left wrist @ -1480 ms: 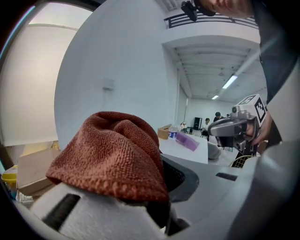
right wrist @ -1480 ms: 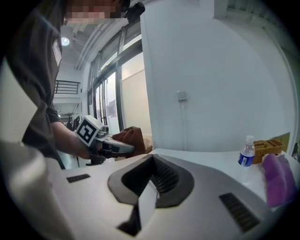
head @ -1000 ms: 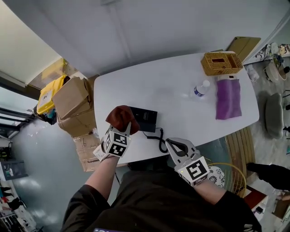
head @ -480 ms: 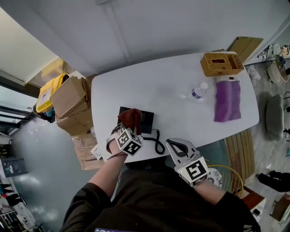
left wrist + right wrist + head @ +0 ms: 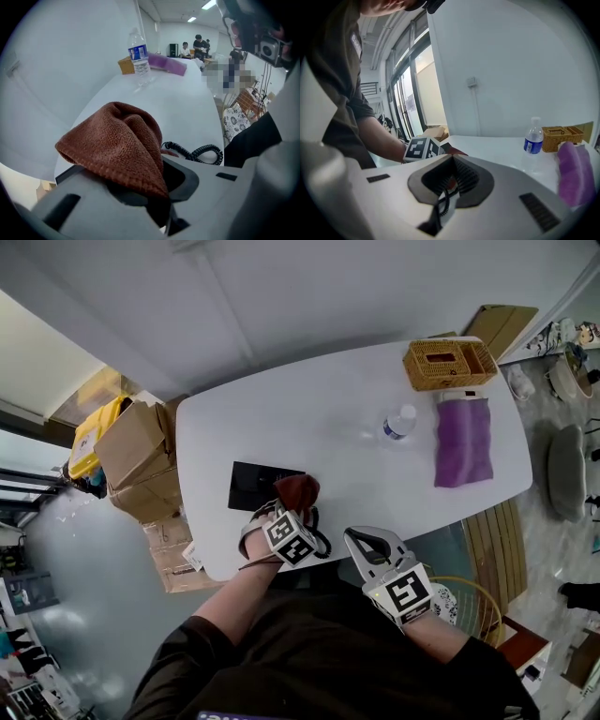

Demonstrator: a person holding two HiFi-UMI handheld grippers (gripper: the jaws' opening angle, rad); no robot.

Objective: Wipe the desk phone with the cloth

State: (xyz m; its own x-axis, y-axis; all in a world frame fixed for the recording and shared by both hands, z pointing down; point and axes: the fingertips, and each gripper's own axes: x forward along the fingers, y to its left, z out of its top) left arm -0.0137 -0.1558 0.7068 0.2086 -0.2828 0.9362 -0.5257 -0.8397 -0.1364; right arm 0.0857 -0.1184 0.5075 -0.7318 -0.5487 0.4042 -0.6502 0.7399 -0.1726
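Note:
The black desk phone (image 5: 251, 486) lies flat near the table's front left edge, and its coiled cord (image 5: 321, 540) trails off its right end. My left gripper (image 5: 289, 512) is shut on a reddish-brown cloth (image 5: 298, 491), which rests at the phone's right edge. In the left gripper view the cloth (image 5: 117, 143) drapes over the jaws and hides their tips, with the cord (image 5: 199, 152) just beyond. My right gripper (image 5: 367, 545) hovers at the table's front edge, off the phone, jaws shut on nothing. In the right gripper view, the right gripper (image 5: 451, 161) faces the left gripper's marker cube (image 5: 423, 149).
A water bottle (image 5: 398, 421) stands mid-table on the right. A purple cloth (image 5: 462, 440) lies beyond it, with a wicker basket (image 5: 448, 362) at the far right corner. Cardboard boxes (image 5: 136, 442) are stacked on the floor left of the white table (image 5: 309, 418).
My left gripper has carried the cloth rightward over the phone, from its left end to its right edge. The right gripper has stayed put.

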